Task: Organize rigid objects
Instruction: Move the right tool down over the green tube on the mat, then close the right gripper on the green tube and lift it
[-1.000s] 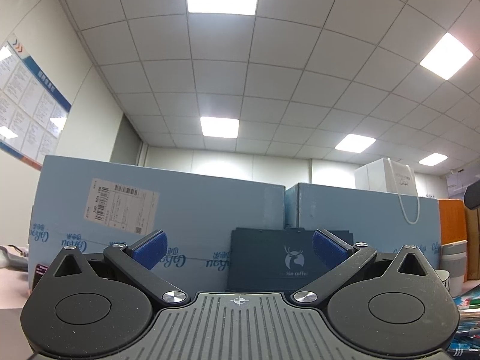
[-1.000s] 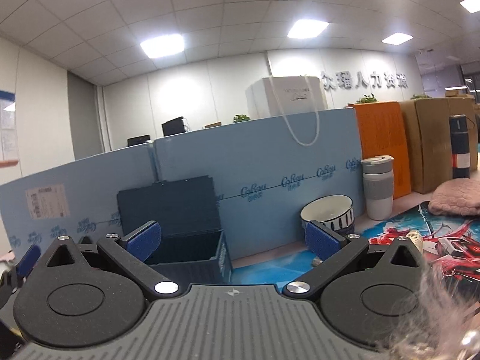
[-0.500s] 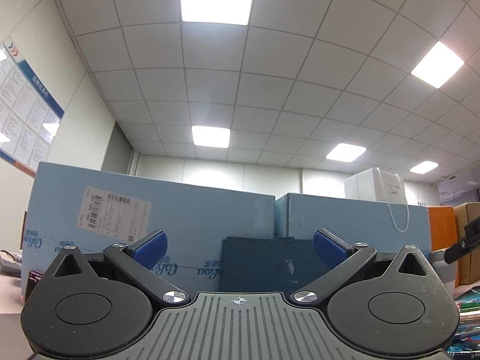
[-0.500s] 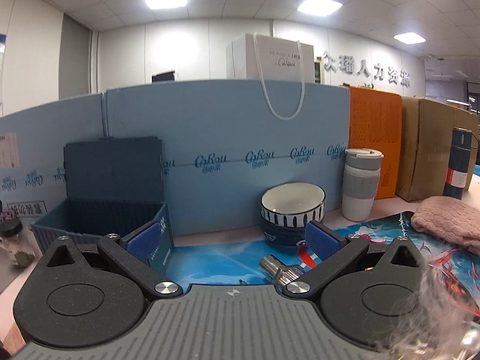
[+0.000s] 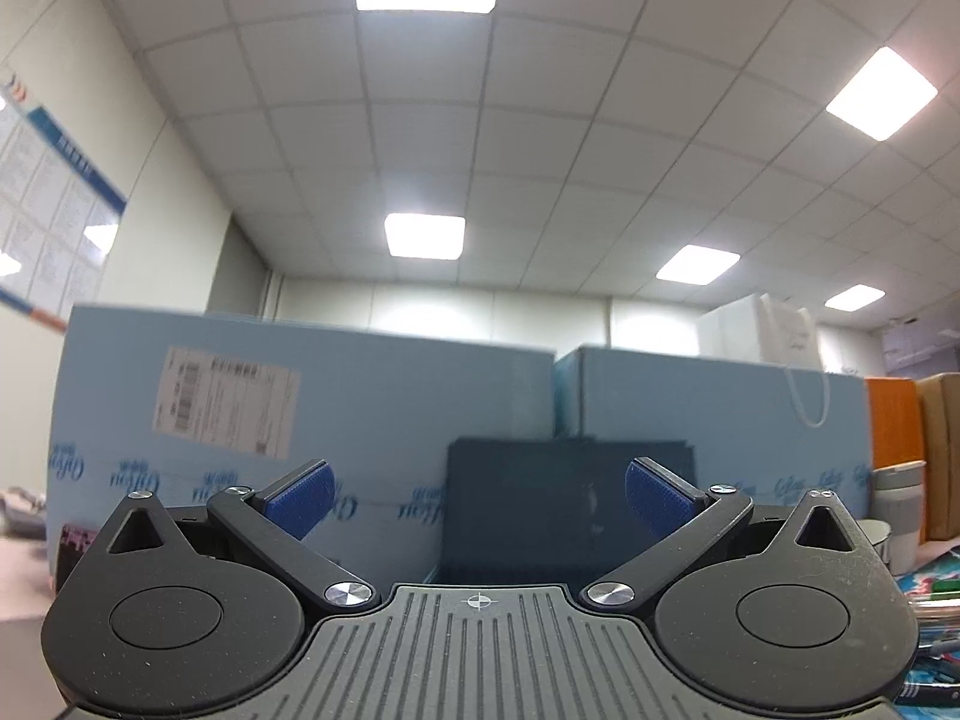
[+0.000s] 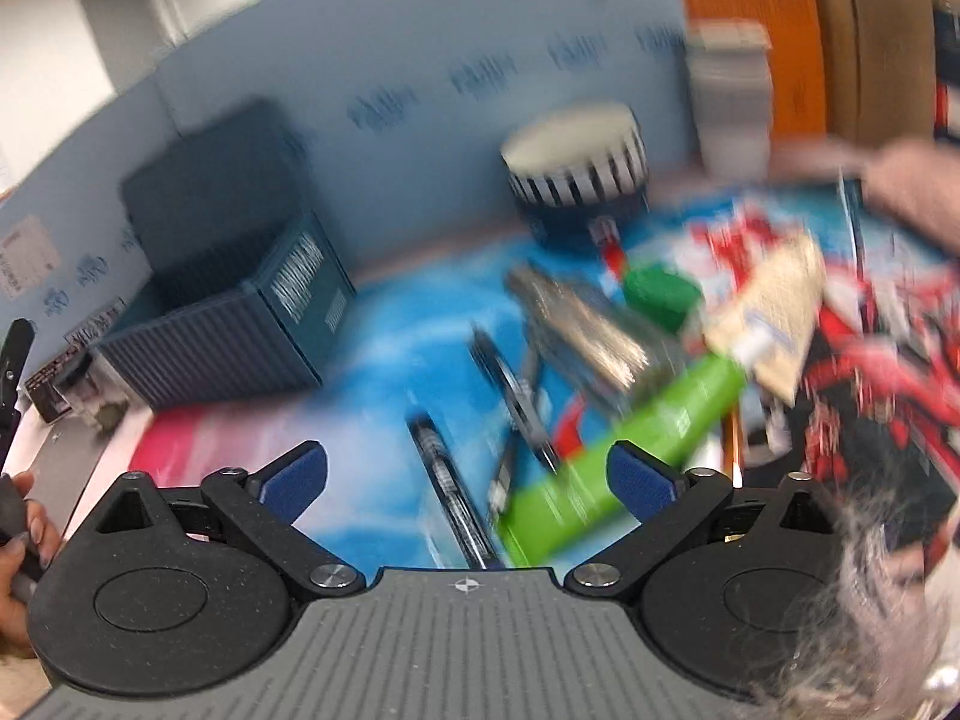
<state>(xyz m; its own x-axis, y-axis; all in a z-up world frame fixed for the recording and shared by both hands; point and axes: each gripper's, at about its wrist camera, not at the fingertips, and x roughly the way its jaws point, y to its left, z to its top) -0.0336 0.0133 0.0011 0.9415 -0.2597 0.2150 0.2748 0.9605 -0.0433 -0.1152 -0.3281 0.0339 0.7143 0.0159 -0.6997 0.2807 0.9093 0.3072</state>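
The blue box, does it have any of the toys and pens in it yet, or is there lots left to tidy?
Barely started. Nothing visibly sits in the dark blue box, though its inside is partly hidden. Both the right gripper and left gripper are open and empty. The green tube, black pen and green-capped jar lie on the mat.

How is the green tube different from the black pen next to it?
The green tube is bright and fat; the black pen is dark and thin. The tube lies slanted, reaching up to the right, while the pen points almost straight away from the camera. Both lie flat on the colourful mat, between the right tongs' open tips.
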